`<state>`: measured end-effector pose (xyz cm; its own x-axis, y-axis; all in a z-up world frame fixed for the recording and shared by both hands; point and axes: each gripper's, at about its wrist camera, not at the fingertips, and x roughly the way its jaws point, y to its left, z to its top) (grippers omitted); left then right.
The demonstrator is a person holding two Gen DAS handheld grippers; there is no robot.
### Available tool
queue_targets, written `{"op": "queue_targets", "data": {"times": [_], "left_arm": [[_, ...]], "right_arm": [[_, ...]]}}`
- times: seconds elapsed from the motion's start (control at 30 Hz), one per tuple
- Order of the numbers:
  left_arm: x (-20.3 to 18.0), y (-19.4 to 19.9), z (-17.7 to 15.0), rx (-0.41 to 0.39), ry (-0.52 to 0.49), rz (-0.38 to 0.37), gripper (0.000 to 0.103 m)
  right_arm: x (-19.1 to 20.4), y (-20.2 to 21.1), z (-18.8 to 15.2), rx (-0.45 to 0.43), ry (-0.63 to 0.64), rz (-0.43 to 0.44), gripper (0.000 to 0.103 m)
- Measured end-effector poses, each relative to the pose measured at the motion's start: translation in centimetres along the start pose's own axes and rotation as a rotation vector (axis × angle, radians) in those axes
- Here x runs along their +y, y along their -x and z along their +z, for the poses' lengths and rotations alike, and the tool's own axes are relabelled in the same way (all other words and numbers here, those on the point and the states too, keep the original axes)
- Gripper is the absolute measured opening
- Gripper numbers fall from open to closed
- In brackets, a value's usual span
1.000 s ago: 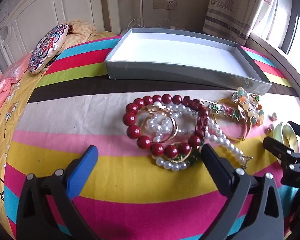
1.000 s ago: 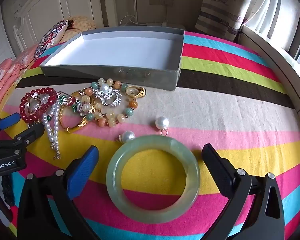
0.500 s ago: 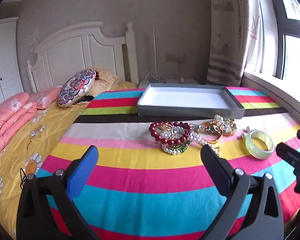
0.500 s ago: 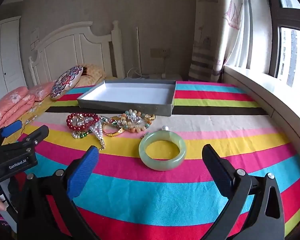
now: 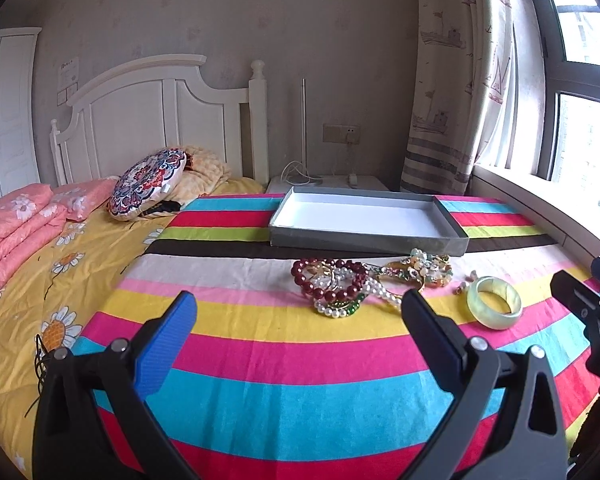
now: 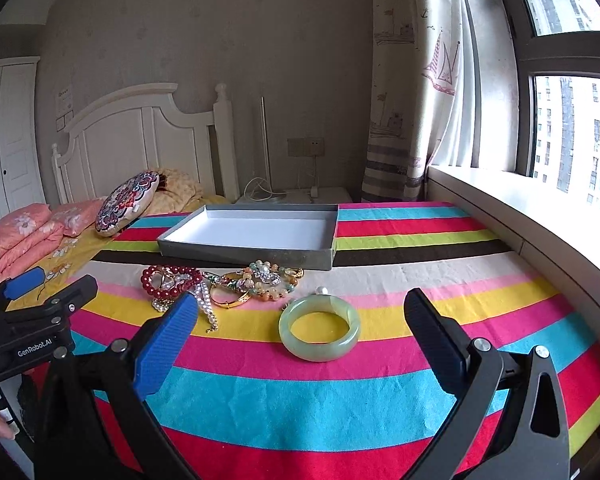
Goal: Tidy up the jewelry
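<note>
Both pairs of fingers are spread wide and hold nothing: the left gripper (image 5: 296, 328) hangs over the striped blanket (image 5: 300, 392) short of the jewelry, and the right gripper (image 6: 300, 328) frames the jade bangle (image 6: 319, 333), which lies flat on the yellow and pink stripes, without touching it. Beyond the bangle a tangle of pieces lies on the bed: a red bead bracelet (image 6: 171, 282), a pearl strand (image 6: 204, 300), a gold bangle (image 6: 232, 298) and a pastel bead bracelet (image 6: 270, 282). Just behind them sits the open grey box (image 6: 248, 254), empty.
</note>
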<state>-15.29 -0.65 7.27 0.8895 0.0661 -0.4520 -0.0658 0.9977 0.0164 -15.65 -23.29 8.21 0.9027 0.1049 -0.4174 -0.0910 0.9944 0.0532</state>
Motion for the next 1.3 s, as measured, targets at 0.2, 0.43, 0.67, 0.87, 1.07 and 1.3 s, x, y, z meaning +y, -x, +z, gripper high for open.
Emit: {"op": "queue_targets", "data": {"times": [0.2,0.43,0.67,0.87,1.07,1.3], "left_arm": [[-0.2,0.2,-0.1,-0.005,-0.001,0.0,0.101],[-0.2,0.3,0.1,-0.014,0.002,0.011,0.101],[-0.3,0.7,0.1,-0.031,0.002,0.021,0.101],[-0.5,0.8,0.1,-0.038,-0.002,0.024,0.101],[-0.4,0.8,-0.1,-0.037,0.001,0.023,0.101],[-0.4,0.8,0.0,-0.037,0.001,0.021,0.101]], "right_arm": [[0.4,0.1,-0.3,0.005,0.011,0.008,0.099],[0.9,0.3,-0.4,-0.003,0.013,0.011,0.099],[1.0,0.5,-0.4,-0.01,0.016,0.012,0.099],[1.2,0.7,-0.4,-0.017,0.015,0.013,0.099],[1.1,0.7,-0.4,-0.01,0.012,0.016,0.099],[1.1,0.6,-0.3,-0.012,0.011,0.015,0.099]]}}
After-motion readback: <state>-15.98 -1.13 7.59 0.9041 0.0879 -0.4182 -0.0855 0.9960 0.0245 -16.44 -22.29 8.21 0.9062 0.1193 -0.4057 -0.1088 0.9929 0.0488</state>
